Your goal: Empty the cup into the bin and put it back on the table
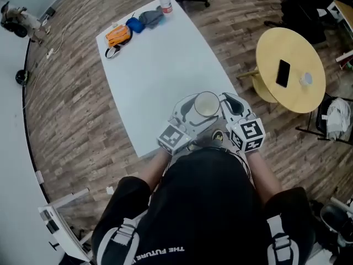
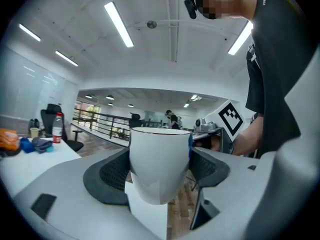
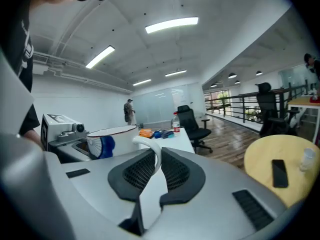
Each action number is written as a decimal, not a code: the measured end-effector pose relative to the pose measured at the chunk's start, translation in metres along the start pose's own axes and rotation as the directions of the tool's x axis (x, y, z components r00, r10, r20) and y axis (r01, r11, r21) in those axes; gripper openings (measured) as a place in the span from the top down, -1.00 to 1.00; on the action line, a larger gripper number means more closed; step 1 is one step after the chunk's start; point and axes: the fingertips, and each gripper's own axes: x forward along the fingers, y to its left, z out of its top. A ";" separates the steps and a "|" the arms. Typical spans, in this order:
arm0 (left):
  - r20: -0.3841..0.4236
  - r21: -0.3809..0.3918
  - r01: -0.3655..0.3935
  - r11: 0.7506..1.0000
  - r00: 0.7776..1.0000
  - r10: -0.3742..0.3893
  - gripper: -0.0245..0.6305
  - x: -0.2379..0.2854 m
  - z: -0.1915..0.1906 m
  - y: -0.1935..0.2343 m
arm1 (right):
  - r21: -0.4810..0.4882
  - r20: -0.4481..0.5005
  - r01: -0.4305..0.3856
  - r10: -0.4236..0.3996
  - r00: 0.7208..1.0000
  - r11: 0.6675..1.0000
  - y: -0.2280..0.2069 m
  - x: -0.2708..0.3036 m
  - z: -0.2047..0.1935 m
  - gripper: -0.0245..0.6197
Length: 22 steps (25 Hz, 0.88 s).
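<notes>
A white cup (image 1: 207, 105) stands upright over the near edge of the white table (image 1: 154, 76), right in front of me; whether its base rests on the table I cannot tell. My left gripper (image 1: 197, 110) has its jaws spread wide around the cup's body (image 2: 160, 164), the dark pads close beside its walls. My right gripper (image 1: 227, 105) comes in from the right and is shut on the cup's thin white handle (image 3: 152, 151). In the right gripper view the cup's rim (image 3: 112, 132) and a blue print show behind the pads.
At the table's far end lie an orange bundle (image 1: 117, 36), blue and grey items and a bottle (image 1: 165, 0). A round yellow table (image 1: 292, 65) with a phone (image 1: 282, 72) stands to the right. Beyond it a black frame holds a white bag (image 1: 336, 120).
</notes>
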 end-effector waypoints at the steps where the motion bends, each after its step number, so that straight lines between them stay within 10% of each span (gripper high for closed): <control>1: -0.006 0.004 0.054 0.999 0.999 -0.054 -0.19 0.019 0.000 -0.012 | -0.005 0.010 0.049 -0.049 0.999 0.999 -0.018 -0.017 0.000 0.78; 4: -0.047 0.027 0.230 0.973 0.972 -0.228 -0.19 0.080 -0.002 -0.059 | 0.001 0.047 0.219 -0.219 0.975 0.976 -0.074 -0.080 -0.005 0.78; 11: -0.124 0.032 0.548 0.836 0.832 -0.540 -0.19 0.186 -0.007 -0.176 | 0.154 0.050 0.534 -0.547 0.836 0.831 -0.164 -0.221 -0.043 0.78; 22: -0.304 -0.229 0.702 0.674 0.606 -0.735 -0.20 0.240 -0.095 -0.264 | 0.355 -0.194 0.661 -0.639 0.744 0.661 -0.204 -0.306 -0.153 0.79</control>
